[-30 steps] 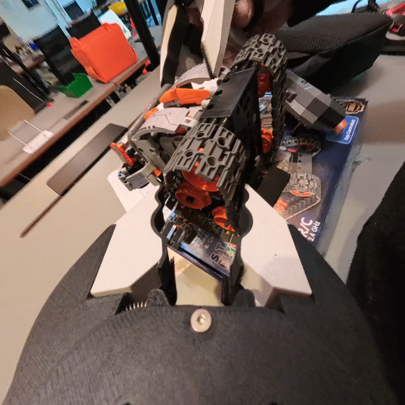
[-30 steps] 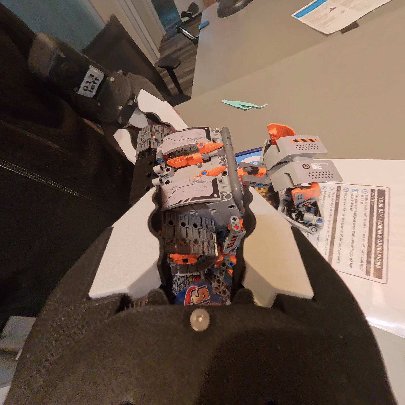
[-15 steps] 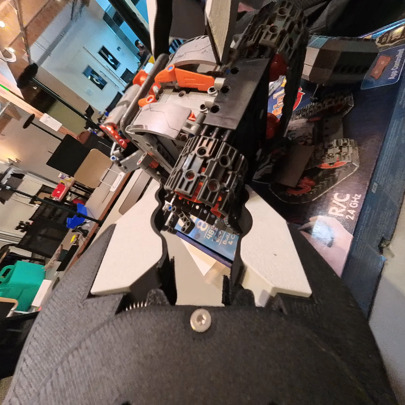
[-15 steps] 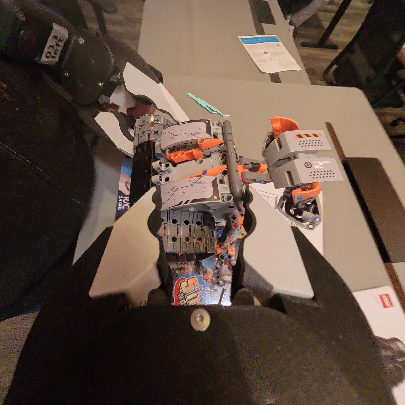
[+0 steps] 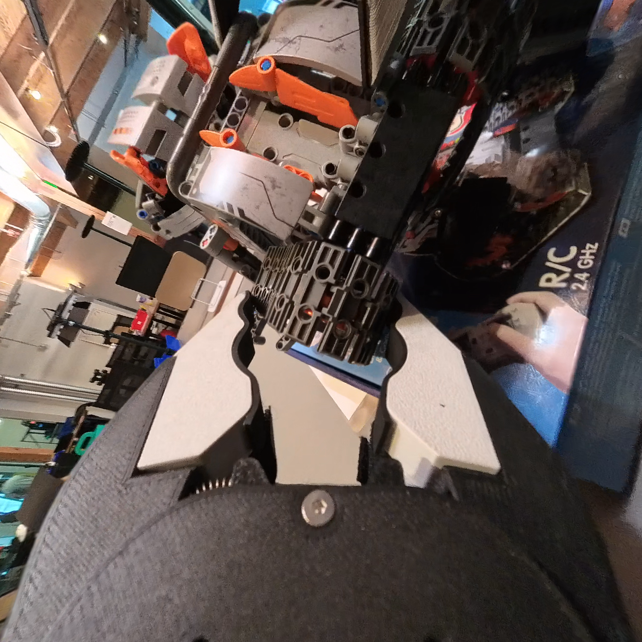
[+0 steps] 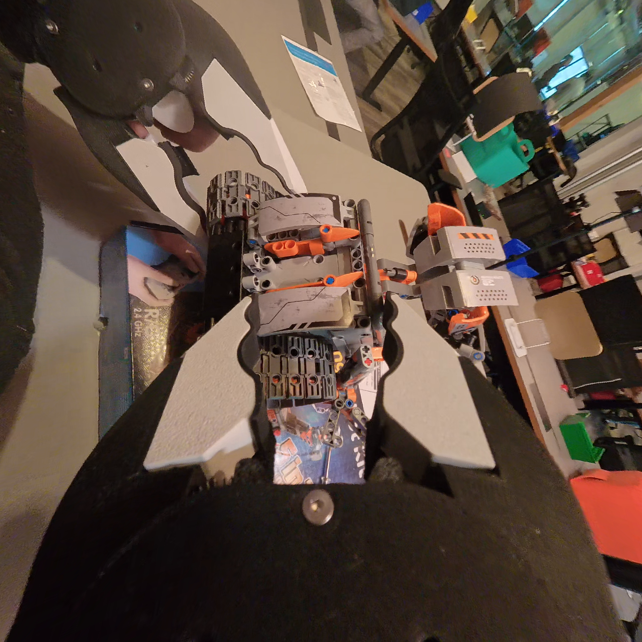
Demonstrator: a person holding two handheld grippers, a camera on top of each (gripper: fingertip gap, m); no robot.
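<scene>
A tracked toy vehicle built of grey, black and orange bricks (image 6: 305, 264) is held between both grippers above a dark blue printed box (image 6: 114, 312). My right gripper (image 6: 318, 312) is shut on one end of the vehicle, its fingers on either side of the grey panel and the track. My left gripper (image 5: 321, 312) is shut on the grey track (image 5: 326, 305) at the other end. It also shows at the top left of the right wrist view (image 6: 232, 187). The vehicle's grey and orange arm (image 6: 462, 264) sticks out to the side. The box also shows in the left wrist view (image 5: 590, 312).
A grey table (image 6: 347, 156) lies under the box, with a printed sheet (image 6: 323, 80) farther off. Beyond the table edge are black chairs (image 6: 503, 97), a teal bin (image 6: 496, 156), a green bin (image 6: 576, 441) and an orange bin (image 6: 608, 514). Across from one pair of fingers to the other is roughly 10 cm.
Both grippers have rolled and tilted together with the vehicle still held between them, so the room now appears sideways. The grips have not changed.
</scene>
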